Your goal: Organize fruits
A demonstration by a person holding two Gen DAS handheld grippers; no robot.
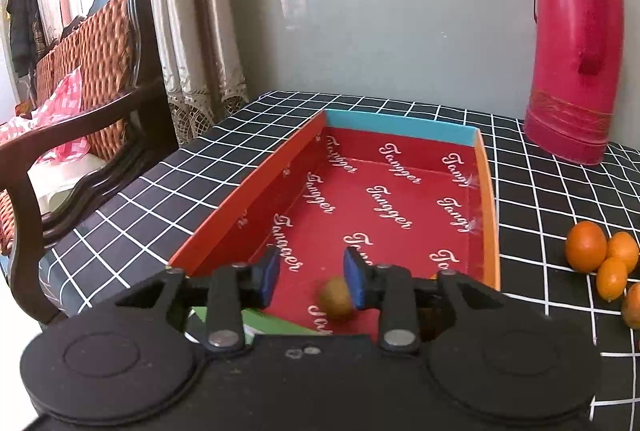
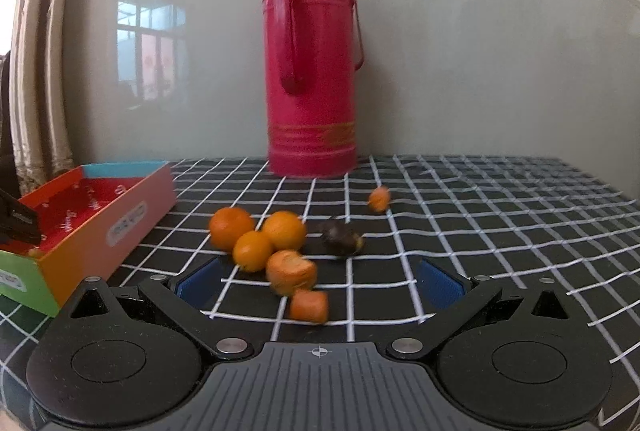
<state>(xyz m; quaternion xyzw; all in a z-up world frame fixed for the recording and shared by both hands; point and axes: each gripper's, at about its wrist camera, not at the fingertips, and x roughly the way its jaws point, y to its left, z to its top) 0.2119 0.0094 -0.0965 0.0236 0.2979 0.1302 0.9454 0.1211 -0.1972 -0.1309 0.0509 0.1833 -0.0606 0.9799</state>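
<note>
Trouble waits: my open left gripper (image 1: 311, 277) hangs over the kiwi (image 1: 336, 298) low in the box (image 1: 240, 191). My wide-open right gripper (image 2: 320, 283) could bump the oranges (image 2: 256, 235) mid-frame and roll them.

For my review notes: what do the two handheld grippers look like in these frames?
Both are matte black plastic. The left gripper has two round discs on its body, black linkage arms with silver rivets, and blue pads on its jaws. The right gripper matches: round discs, silver rivets, blue pads, plus a ribbed grey centre plate with a small crosshair mark. No cables, sleeves or hands show.
</note>
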